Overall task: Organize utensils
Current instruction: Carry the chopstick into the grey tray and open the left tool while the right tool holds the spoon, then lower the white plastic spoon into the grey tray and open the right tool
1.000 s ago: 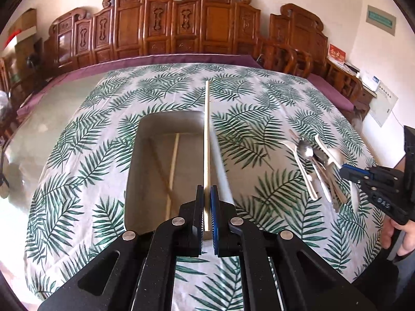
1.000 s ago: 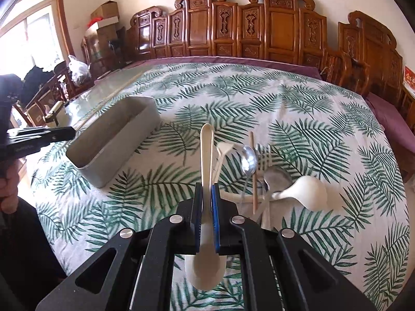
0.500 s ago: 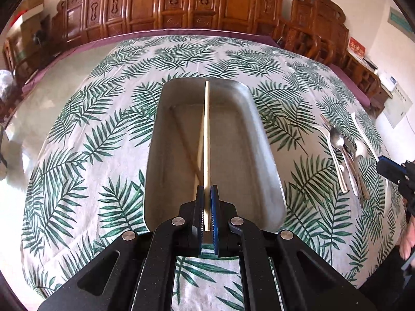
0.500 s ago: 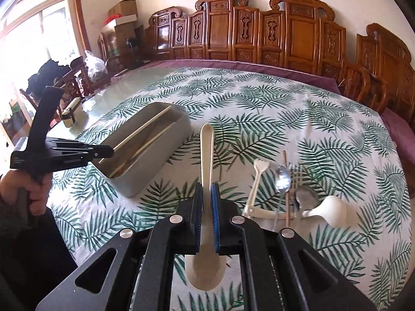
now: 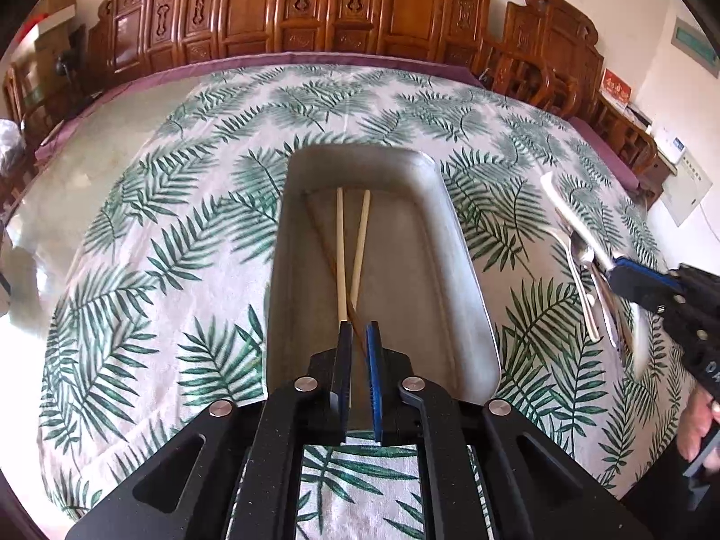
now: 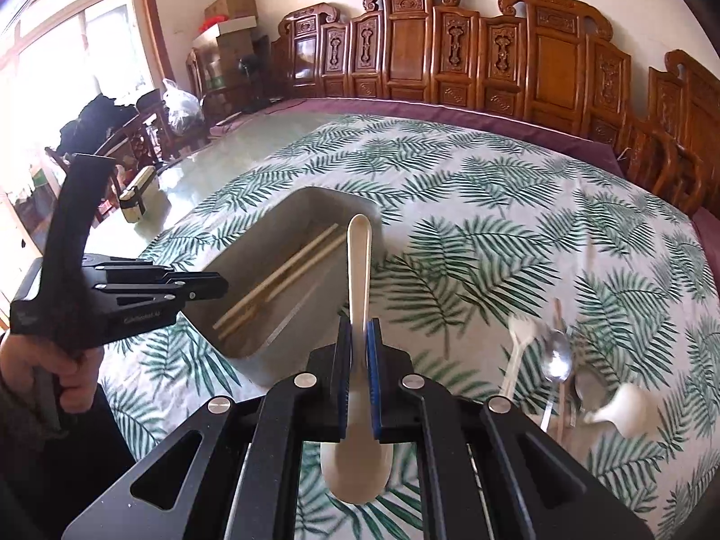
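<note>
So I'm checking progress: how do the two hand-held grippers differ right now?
The left hand-held gripper has just been opening, nothing pinched, its jaws above the chopsticks lying in the grey tray. The right hand-held gripper is shut on the white spoon, held above the tablecloth. Both point down toward the tray.

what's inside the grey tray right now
The grey tray holds two pale chopsticks and a darker brown one lying lengthwise. Their near ends are hidden behind the left tongs, whose jaws have just been opening. No spoons inside yet.
</note>
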Demonstrator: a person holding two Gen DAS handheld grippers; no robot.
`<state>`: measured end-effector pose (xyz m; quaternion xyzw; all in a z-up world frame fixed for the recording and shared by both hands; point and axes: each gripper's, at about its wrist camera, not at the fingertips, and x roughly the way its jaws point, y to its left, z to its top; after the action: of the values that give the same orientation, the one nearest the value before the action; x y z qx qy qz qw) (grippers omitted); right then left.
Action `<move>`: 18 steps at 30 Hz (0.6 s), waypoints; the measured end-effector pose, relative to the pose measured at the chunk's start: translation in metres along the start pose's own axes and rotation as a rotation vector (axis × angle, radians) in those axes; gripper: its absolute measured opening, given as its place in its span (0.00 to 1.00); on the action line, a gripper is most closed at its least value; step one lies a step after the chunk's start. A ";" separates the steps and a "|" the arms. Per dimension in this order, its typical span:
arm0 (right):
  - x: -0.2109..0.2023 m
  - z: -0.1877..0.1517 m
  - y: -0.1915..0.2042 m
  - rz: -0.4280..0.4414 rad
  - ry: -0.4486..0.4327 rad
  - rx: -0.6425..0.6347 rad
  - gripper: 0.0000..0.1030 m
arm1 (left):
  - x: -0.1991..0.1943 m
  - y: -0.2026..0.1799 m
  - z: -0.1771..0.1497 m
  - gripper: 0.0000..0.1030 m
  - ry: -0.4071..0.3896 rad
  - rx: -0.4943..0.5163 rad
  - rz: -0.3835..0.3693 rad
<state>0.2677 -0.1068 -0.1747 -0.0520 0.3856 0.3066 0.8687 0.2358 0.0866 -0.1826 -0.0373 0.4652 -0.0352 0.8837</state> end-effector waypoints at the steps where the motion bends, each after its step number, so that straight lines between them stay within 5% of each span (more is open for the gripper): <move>1: 0.003 0.002 0.002 0.005 0.001 0.003 0.08 | -0.003 0.002 0.001 0.17 -0.011 -0.003 0.001; 6: 0.021 0.017 0.014 0.050 -0.002 0.039 0.08 | -0.015 0.013 0.006 0.24 -0.051 -0.024 -0.001; 18: 0.065 0.059 0.039 0.119 -0.014 0.107 0.08 | -0.041 0.045 0.013 0.63 -0.152 -0.080 0.109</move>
<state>0.3160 -0.0242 -0.1735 0.0197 0.3976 0.3371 0.8531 0.2247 0.1354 -0.1463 -0.0499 0.3993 0.0344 0.9148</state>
